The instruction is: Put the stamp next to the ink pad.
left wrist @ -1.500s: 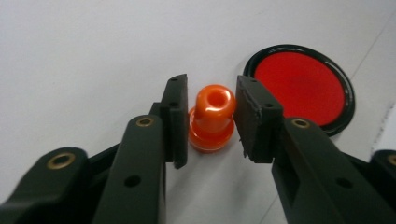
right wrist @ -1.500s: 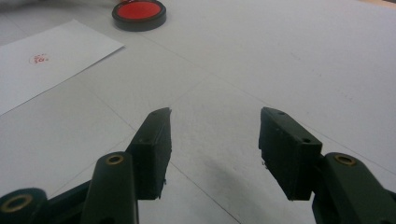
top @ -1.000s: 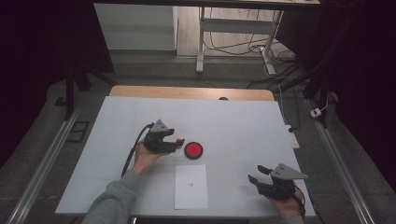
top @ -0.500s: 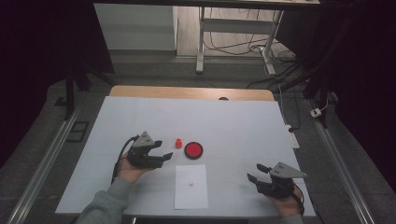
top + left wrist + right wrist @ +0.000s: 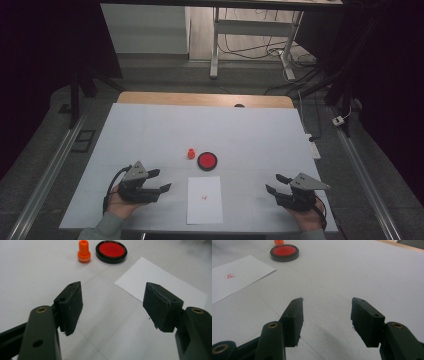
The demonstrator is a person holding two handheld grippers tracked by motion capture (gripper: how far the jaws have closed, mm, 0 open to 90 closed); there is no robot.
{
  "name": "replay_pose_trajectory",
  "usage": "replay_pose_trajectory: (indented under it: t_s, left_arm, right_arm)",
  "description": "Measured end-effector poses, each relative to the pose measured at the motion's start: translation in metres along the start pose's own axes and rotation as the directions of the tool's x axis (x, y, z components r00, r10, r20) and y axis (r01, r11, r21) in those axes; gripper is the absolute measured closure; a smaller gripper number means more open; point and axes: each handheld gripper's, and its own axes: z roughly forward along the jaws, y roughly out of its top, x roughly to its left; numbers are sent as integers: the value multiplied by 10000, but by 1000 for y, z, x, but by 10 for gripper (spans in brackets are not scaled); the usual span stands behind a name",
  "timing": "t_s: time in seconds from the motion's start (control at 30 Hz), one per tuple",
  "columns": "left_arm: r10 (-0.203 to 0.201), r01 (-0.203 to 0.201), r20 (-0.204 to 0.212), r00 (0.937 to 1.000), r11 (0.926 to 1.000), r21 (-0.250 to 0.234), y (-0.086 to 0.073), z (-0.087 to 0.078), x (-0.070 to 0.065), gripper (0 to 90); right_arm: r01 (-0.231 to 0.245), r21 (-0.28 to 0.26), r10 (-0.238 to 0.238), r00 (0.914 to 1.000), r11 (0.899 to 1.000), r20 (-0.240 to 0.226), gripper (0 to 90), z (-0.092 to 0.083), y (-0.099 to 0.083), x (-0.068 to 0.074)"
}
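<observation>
Smooth white table (image 5: 150, 130) bears round red ink pad (image 5: 207, 161).

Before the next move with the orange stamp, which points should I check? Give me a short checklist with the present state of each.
1. Left gripper jaws open, nothing between them: ok.
2. Right gripper jaws open and empty: ok.
3. Orange stamp stands upright on the table, apart from both grippers: ok.
4. Red ink pad uncovered, beside the stamp and not touching it: ok.
5. Sheet of paper lies flat between the two grippers, already with one red mark: ok.
6. Ink on the stamp's underside: cannot tell, it faces the table.
</observation>
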Motion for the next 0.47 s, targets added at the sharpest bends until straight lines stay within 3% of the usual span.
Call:
replay_pose_trajectory:
  t_s: [0.2, 0.47]
  left_arm:
    - [-184, 184, -3, 9998, 9998, 57, -11, -11, 1, 318]
    - [-219, 219, -29, 9998, 9997, 94, -13, -13, 2, 315]
  right_arm:
    - [74, -32, -74, 10000, 10000, 18, 430, 1, 0, 0]
    - [170, -51, -169, 9999, 9998, 32, 429, 1, 1, 0]
